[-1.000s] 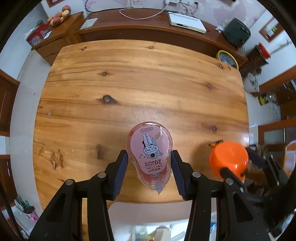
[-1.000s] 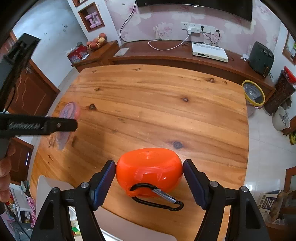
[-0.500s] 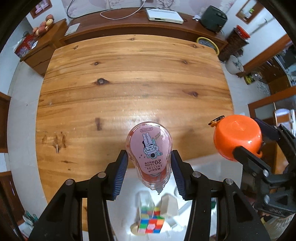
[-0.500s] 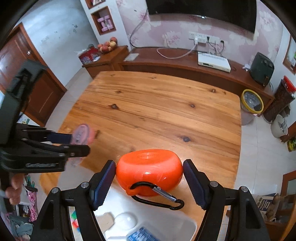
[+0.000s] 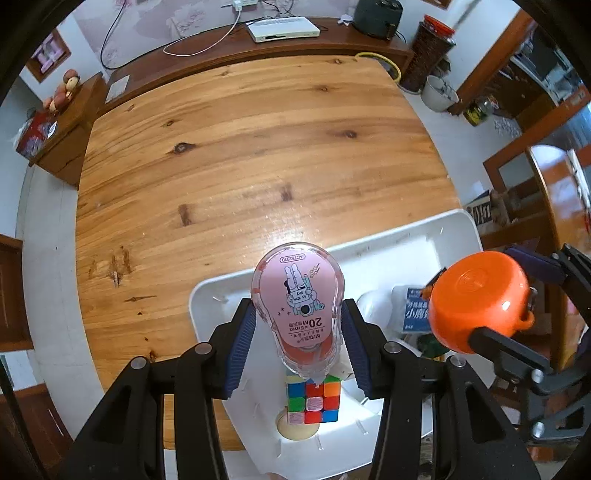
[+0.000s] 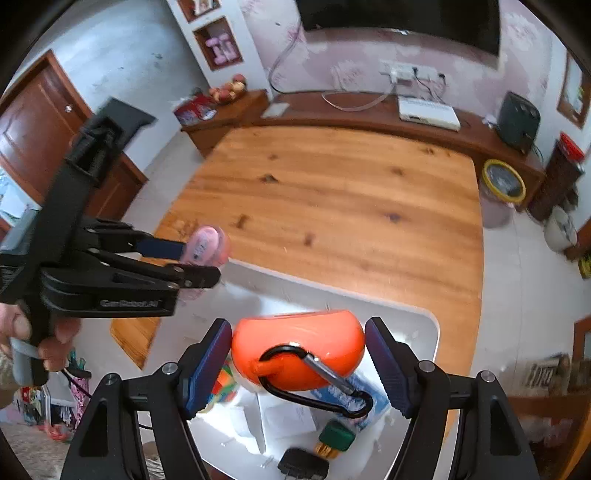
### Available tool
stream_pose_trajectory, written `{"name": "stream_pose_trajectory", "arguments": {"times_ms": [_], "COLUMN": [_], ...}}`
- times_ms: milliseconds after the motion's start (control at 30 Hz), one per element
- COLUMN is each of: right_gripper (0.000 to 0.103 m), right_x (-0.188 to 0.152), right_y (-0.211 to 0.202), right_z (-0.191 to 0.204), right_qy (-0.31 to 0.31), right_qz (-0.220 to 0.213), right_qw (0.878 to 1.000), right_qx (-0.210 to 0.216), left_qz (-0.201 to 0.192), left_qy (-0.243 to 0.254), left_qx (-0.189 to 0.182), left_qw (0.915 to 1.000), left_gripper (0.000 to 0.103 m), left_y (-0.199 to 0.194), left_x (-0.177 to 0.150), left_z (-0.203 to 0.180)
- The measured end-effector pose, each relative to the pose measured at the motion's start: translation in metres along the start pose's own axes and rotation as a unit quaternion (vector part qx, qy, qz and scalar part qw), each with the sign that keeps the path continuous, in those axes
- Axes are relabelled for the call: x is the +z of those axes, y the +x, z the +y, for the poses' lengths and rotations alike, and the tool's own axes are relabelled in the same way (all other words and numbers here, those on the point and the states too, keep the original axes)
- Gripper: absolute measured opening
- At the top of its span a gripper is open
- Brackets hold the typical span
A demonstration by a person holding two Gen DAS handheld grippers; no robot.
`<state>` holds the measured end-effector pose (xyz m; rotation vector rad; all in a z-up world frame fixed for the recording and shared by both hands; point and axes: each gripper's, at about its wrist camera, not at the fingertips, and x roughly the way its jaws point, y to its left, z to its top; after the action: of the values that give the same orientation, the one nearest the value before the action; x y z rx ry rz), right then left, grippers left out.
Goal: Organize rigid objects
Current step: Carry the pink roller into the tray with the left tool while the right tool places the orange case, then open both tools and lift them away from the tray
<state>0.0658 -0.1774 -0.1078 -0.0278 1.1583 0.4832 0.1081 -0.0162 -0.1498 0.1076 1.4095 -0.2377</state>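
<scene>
Both grippers have risen since a second ago, bringing the white tray into view below. Left gripper clamps the pink tape dispenser above a puzzle cube. Right gripper clamps the orange case over the tray.

Domestic living room. Wooden table; long low sideboard carrying a white set-top box and cables; wall-mounted television; floral pink wallpaper; fruit on a corner cabinet; panelled wooden door.
</scene>
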Motion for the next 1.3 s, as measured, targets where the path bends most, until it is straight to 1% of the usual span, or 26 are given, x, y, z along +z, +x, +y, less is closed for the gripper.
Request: {"name": "stream_pose_trajectory", "arguments": {"times_ms": [200, 300, 400, 500, 567, 600, 633, 667, 833, 867, 900, 933, 967, 1000, 1067, 1300], "right_gripper": [0.075, 0.074, 0.074, 0.074, 0.071, 0.068, 0.053, 0.050, 0.051, 0.051, 0.051, 0.051, 0.051, 0.051, 0.051, 0.051], "right_x": [-0.021, -0.025, -0.028, -0.027, -0.026, -0.025, -0.024, -0.023, -0.017, -0.017, -0.017, -0.018, -0.018, -0.019, -0.021, -0.032], "right_y": [0.030, 0.048, 0.059, 0.067, 0.073, 0.073, 0.074, 0.075, 0.073, 0.072, 0.072, 0.070, 0.069, 0.068, 0.065, 0.049], "right_z": [-0.012, -0.018, -0.024, -0.025, -0.026, -0.027, -0.028, -0.028, -0.025, -0.023, -0.022, -0.021, -0.020, -0.020, -0.019, -0.012], "right_qy": [0.050, 0.064, 0.081, 0.084, 0.085, 0.086, 0.087, 0.087, 0.078, 0.077, 0.077, 0.075, 0.075, 0.075, 0.079, 0.088], "right_qz": [0.024, 0.032, 0.038, 0.040, 0.043, 0.042, 0.040, 0.041, 0.032, 0.031, 0.031, 0.029, 0.028, 0.028, 0.027, 0.024], "right_qw": [0.998, 0.996, 0.995, 0.994, 0.993, 0.994, 0.994, 0.994, 0.994, 0.994, 0.994, 0.995, 0.994, 0.994, 0.994, 0.994], "right_qx": [-0.022, -0.047, -0.048, -0.058, -0.063, -0.061, -0.059, -0.052, -0.062, -0.063, -0.065, -0.066, -0.067, -0.069, -0.069, -0.063], "left_qz": [0.005, 0.016, 0.028, 0.036, 0.040, 0.041, 0.041, 0.040, 0.036, 0.036, 0.036, 0.032, 0.027, 0.019, 0.012, -0.016], "left_qy": [0.017, 0.011, 0.004, 0.005, 0.005, 0.008, 0.009, 0.011, 0.020, 0.019, 0.019, 0.019, 0.020, 0.022, 0.027, 0.031], "left_qx": [0.016, 0.014, 0.002, 0.000, -0.002, -0.003, -0.002, -0.001, 0.005, 0.003, 0.003, 0.004, 0.007, 0.009, 0.011, 0.037], "left_qw": [0.9997, 0.9997, 0.9996, 0.9993, 0.9992, 0.9991, 0.9991, 0.9991, 0.9992, 0.9992, 0.9992, 0.9993, 0.9994, 0.9995, 0.9995, 0.9987], "left_gripper": [0.051, 0.051, 0.051, 0.051, 0.051, 0.051, 0.051, 0.051, 0.052, 0.054, 0.062, 0.067, 0.075, 0.077, 0.077, 0.077], "left_y": [0.029, 0.046, 0.060, 0.070, 0.074, 0.076, 0.077, 0.077, 0.077, 0.077, 0.076, 0.074, 0.071, 0.066, 0.061, 0.033], "left_x": [-0.007, -0.007, -0.008, -0.009, -0.010, -0.010, -0.010, -0.010, -0.010, -0.011, -0.012, -0.012, -0.013, -0.014, -0.015, -0.027], "left_z": [-0.010, -0.011, -0.011, -0.013, -0.014, -0.015, -0.015, -0.016, -0.019, -0.019, -0.018, -0.016, -0.016, -0.016, -0.016, -0.016]}}
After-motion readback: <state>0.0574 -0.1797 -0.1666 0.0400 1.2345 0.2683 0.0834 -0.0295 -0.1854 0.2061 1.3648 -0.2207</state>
